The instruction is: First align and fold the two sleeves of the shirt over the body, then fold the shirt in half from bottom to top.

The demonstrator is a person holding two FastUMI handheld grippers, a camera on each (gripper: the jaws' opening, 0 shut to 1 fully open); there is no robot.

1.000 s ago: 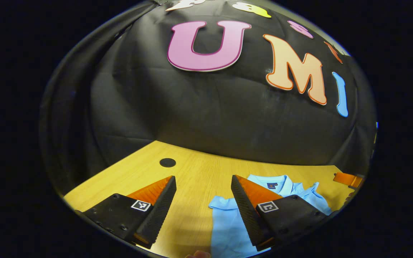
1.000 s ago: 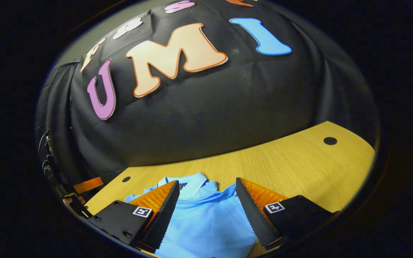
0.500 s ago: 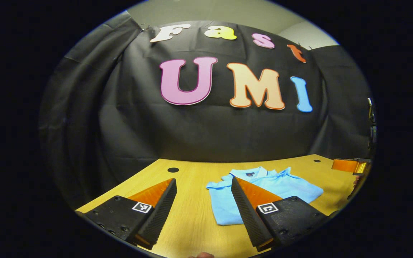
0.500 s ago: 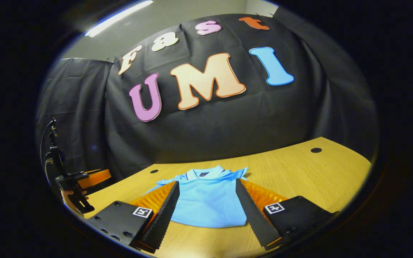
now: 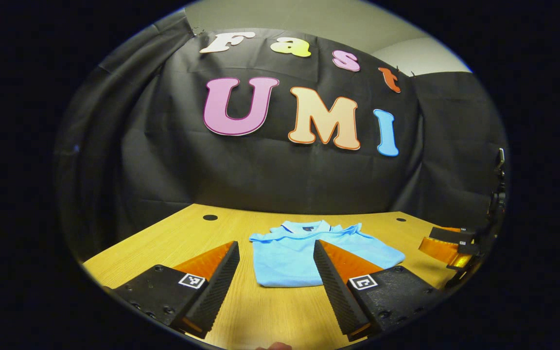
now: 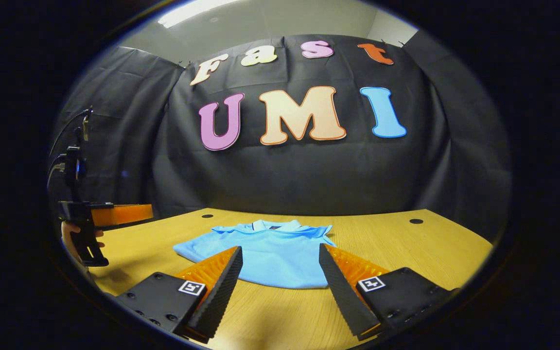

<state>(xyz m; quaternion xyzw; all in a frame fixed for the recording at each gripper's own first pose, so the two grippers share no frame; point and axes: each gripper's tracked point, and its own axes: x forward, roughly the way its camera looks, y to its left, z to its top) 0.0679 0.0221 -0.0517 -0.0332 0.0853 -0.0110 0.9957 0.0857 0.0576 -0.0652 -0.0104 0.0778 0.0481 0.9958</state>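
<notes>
A light blue polo shirt (image 5: 289,255) lies folded into a compact rectangle on the wooden table (image 5: 173,238), collar toward the black wall. In the right gripper view the same shirt (image 6: 270,257) sits ahead of the fingers. My left gripper (image 5: 276,265) is open, held above the table short of the shirt's near edge, nothing between its fingers. My right gripper (image 6: 280,272) is open too, just in front of the shirt and empty. The right gripper (image 5: 447,248) also shows at the right edge of the left gripper view. A hand holds the left gripper (image 6: 100,218) at the left of the right gripper view.
The table (image 6: 430,253) has small round black holes (image 5: 210,217) near its back corners (image 6: 415,221). The black cloth wall stands right behind the table's far edge. Bare wood lies on both sides of the shirt.
Both grippers have drawn back and up from the shirt; it was under the fingers a second ago and now lies whole ahead of them. Both stayed open.
</notes>
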